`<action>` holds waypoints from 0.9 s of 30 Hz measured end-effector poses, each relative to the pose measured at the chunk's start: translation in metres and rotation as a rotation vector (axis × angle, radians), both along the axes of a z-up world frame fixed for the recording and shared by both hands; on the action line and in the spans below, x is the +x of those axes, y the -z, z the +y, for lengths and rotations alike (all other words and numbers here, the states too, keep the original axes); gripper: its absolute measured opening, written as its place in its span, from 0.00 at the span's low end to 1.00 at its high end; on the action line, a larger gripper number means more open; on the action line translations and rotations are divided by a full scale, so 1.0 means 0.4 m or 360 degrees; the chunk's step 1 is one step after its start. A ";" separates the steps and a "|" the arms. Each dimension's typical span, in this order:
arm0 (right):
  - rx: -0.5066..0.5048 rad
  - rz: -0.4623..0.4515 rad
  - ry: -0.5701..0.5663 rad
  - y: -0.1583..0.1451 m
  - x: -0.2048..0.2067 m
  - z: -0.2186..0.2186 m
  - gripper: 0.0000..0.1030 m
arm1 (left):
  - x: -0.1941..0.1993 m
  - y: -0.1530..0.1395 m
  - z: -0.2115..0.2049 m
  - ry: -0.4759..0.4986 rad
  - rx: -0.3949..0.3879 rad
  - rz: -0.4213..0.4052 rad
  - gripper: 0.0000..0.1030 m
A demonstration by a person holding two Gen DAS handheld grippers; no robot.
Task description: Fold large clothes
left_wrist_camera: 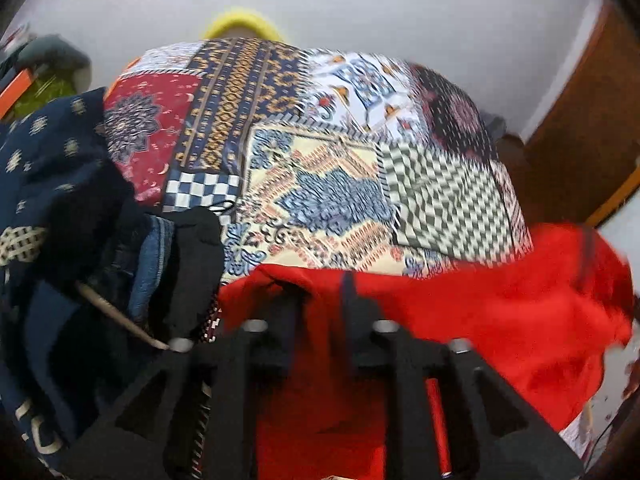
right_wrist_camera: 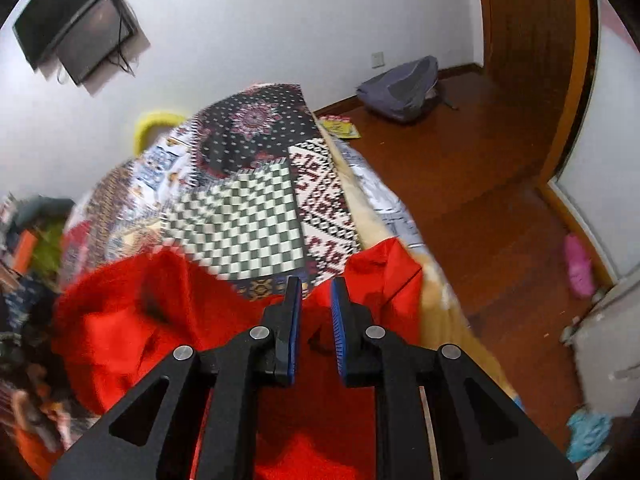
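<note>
A bright red garment (left_wrist_camera: 500, 312) lies bunched on the near end of a bed with a patchwork quilt (left_wrist_camera: 320, 168). My left gripper (left_wrist_camera: 322, 284) points down at the garment's far edge. Its black fingers stand apart; red cloth drapes over the left finger and fills the gap, and no pad visibly presses on it. In the right wrist view the red garment (right_wrist_camera: 132, 320) spreads left and under my right gripper (right_wrist_camera: 316, 286). Its blue pads (right_wrist_camera: 296, 320) sit close together, with a fold of red cloth rising between them near the bed's right edge.
A heap of dark clothes (left_wrist_camera: 60, 208), navy print, denim and black, sits at the left of the bed. A yellow object (left_wrist_camera: 240, 24) stands beyond the bed's far end. To the right is wooden floor (right_wrist_camera: 480, 208) with a grey backpack (right_wrist_camera: 400, 88) and a pink slipper (right_wrist_camera: 578, 264).
</note>
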State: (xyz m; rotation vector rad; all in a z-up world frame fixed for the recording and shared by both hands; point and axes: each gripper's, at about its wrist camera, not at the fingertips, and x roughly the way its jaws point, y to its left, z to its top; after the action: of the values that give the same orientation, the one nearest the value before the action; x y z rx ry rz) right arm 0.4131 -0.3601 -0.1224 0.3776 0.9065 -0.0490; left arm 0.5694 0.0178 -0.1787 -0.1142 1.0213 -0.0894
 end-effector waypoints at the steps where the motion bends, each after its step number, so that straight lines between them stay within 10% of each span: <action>1: -0.0008 -0.0002 -0.0007 -0.005 -0.010 0.001 0.14 | -0.008 -0.003 -0.011 0.0035 0.0012 -0.0011 0.49; 12: -0.0220 -0.0061 -0.0257 -0.051 -0.060 0.118 0.49 | -0.114 -0.102 -0.093 0.0207 0.0165 -0.0207 0.77; 22: -0.0660 0.0212 -0.0572 0.133 -0.061 0.237 0.60 | -0.152 0.130 -0.142 0.0327 0.0245 0.0099 0.78; 27: -0.0499 0.0148 -0.0474 0.131 -0.108 0.129 0.62 | -0.206 0.148 -0.109 0.0341 0.0212 0.0021 0.80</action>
State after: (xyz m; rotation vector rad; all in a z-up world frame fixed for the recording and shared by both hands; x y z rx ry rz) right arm 0.3698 -0.3085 -0.1746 -0.0537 1.0205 0.0651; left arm 0.4869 -0.0258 -0.2381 0.1165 1.0473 -0.2154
